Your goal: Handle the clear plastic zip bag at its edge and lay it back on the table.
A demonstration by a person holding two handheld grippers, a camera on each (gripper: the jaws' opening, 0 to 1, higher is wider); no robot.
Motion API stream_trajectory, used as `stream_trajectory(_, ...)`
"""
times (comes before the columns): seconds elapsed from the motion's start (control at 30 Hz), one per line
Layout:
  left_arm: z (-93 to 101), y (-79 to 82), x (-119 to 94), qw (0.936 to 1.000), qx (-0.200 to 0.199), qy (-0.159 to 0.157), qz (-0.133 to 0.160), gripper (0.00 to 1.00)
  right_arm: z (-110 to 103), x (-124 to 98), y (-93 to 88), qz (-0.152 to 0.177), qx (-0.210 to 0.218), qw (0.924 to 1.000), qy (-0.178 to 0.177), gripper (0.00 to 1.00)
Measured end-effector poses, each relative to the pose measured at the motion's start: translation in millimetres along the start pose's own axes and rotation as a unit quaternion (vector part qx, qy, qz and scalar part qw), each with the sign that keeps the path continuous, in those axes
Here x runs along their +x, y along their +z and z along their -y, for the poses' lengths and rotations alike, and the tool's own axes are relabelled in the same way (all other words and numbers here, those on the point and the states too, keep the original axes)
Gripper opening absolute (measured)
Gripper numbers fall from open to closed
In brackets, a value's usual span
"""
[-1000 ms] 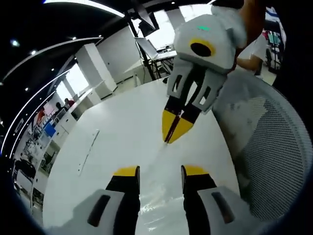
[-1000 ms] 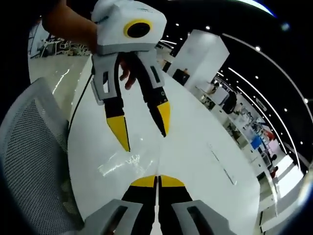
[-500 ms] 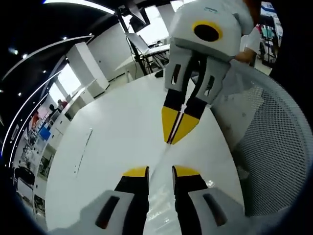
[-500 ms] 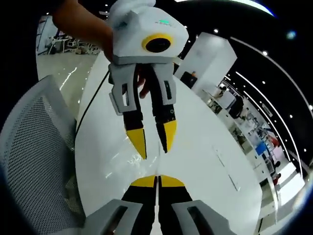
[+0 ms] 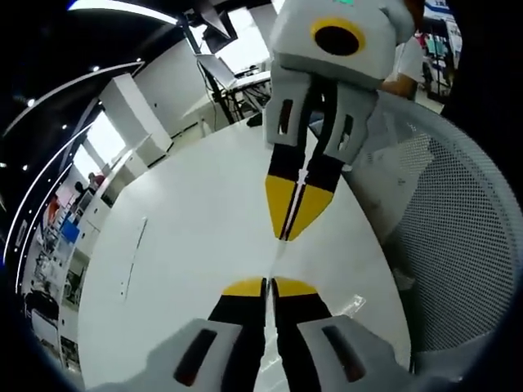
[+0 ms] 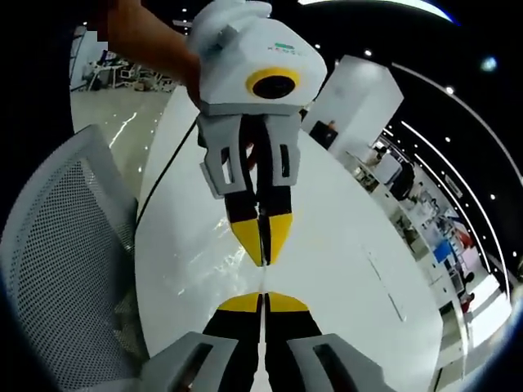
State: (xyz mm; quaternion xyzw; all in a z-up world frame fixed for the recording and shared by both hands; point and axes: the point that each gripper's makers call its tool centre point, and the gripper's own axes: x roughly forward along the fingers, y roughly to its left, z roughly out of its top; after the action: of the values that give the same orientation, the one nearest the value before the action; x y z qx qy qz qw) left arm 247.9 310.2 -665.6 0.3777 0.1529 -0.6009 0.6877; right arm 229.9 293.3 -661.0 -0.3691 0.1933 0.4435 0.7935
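Observation:
The clear plastic zip bag (image 5: pixel 346 305) hangs edge-on above the white table (image 5: pixel 180 220), showing as a thin line and a few glints. My left gripper (image 5: pixel 268 283) is shut on the bag's edge. My right gripper (image 5: pixel 286 235) points down from above, tip to tip with it, and is also shut on that edge. In the right gripper view my right gripper (image 6: pixel 263 297) is shut at the bottom. The left gripper (image 6: pixel 261 260) hangs just beyond it, jaws together, and the bag (image 6: pixel 204 263) glints to the left over the table (image 6: pixel 343 245).
A white mesh chair (image 5: pixel 458 245) stands close beside the table, the same chair (image 6: pixel 57 245) at the left of the right gripper view. A hand (image 6: pixel 155 49) holds the left gripper. A narrow slot (image 5: pixel 133 257) marks the tabletop. Desks and people are far off.
My left gripper's jaws have gone from open to shut on the bag's edge. The two grippers have drawn closer, tips nearly meeting.

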Motion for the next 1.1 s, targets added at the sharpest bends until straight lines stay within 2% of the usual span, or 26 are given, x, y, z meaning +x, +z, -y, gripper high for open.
stream_trajectory(0.1,4.5,-1.0,1,0.9999,0.01,-0.007,-0.003,0.0,-3,0,-1.6,-0.001,0.015,0.9999,0.004,0.0)
stream_trajectory(0.6,12.2,-0.5,-1,0.9992,0.035,-0.017,-0.005,0.0,-4,2,-6.9,-0.009,0.003,0.9999,0.005,0.0)
stream_trajectory(1.1,11.6,-1.0,-4,0.9995,0.027,-0.016,0.0,0.0,-7,2,-3.9,-0.002,-0.01,0.9999,0.009,0.0)
